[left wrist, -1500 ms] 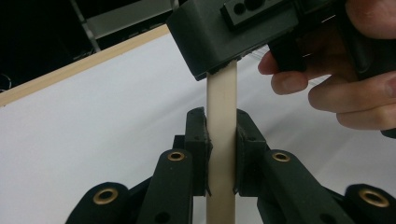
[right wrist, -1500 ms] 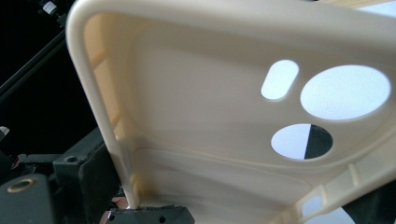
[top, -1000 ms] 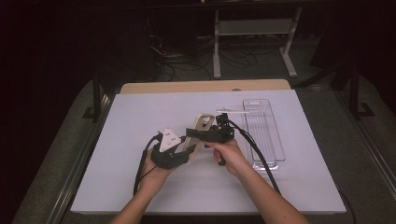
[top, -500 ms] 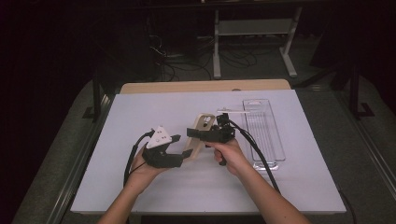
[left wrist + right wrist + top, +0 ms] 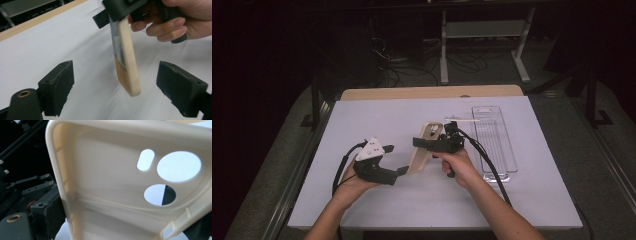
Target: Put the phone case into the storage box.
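The right gripper [image 5: 428,143] clamps the upper, cut-out end of a cream phone case [image 5: 424,147], held tilted above the white table [image 5: 522,200]. The case's long axis slopes down toward the left gripper [image 5: 395,160], whose jaws gape on either side of its lower end without touching. A clear tray [image 5: 495,142] lies just right of the case.

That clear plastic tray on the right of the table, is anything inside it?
The clear plastic tray looks mostly empty; the white table shows through it. A thin white stick pokes over its far left rim. The black cable crosses its near edge, hiding a little there.
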The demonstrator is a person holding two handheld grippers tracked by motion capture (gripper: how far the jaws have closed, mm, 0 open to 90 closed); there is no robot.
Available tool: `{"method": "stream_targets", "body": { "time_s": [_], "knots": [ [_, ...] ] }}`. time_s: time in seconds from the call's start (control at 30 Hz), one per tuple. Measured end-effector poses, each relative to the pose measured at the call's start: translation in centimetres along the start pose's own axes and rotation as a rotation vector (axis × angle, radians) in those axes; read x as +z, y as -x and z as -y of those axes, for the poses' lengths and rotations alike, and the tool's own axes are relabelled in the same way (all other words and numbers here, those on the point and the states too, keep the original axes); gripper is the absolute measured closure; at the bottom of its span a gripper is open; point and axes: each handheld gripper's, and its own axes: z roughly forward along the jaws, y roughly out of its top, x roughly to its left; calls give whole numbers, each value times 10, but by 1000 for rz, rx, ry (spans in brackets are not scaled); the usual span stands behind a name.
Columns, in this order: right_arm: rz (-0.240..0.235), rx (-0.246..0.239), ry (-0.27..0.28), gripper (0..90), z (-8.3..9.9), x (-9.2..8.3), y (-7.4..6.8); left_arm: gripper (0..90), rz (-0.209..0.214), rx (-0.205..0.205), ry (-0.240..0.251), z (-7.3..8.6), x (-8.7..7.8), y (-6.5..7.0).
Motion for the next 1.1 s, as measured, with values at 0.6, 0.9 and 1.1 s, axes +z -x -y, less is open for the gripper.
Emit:
{"method": "stream_targets", "body": {
  "time_s": [0.6,0.9,1.1],
  "knots": [
    [12,-6,-6,86,2,1,1,17,0,-39,-5,42,-26,-19],
    [11,-11,-8,87,1,-1,0,0,9,-85,-19,67,-30,-20],
    [11,-32,14,88,-2,-3,-1,0,15,-86,-5,68,-29,-22]
  ]
}}
